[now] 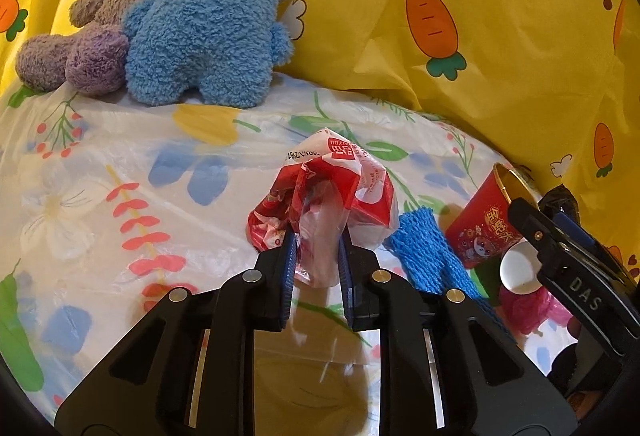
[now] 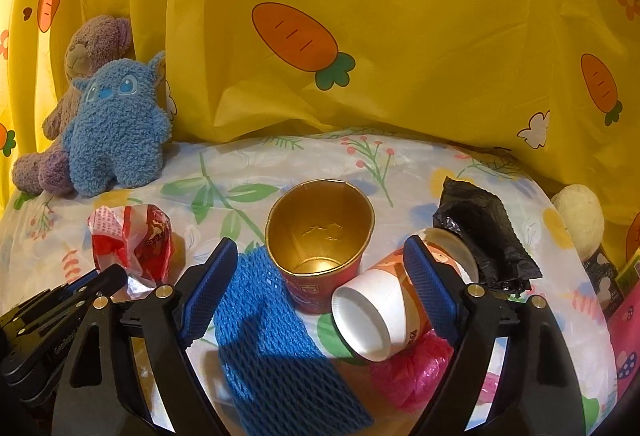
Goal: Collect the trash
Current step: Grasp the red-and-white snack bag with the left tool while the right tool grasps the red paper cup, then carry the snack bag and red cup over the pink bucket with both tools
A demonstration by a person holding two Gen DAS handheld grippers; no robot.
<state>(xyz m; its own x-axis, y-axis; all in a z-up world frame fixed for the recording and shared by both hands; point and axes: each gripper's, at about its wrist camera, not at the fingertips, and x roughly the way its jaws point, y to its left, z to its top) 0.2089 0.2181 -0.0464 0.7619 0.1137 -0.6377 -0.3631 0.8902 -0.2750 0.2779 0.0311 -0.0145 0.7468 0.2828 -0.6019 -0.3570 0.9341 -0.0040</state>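
A crumpled red-and-white wrapper (image 1: pixel 332 176) lies on the flowered plastic table cover (image 1: pixel 100 164), and my left gripper (image 1: pixel 317 252) is shut on its lower, clear-plastic end. The right wrist view shows the same wrapper (image 2: pixel 128 240) at the left. My right gripper (image 2: pixel 320 276) stands open and wide. Between its fingers are an upright red cup with a gold inside (image 2: pixel 316 220) and a blue foam net (image 2: pixel 264 316). An orange-and-white paper cup (image 2: pixel 384 312) lies on its side against the right finger.
A pink plastic bag (image 2: pixel 412 368) sits under the lying cup and a black bag (image 2: pixel 484 236) to its right. A blue plush toy (image 1: pixel 200 28) and a purple bear (image 1: pixel 80 36) lean at the back left against the yellow carrot-print curtain (image 2: pixel 400 36).
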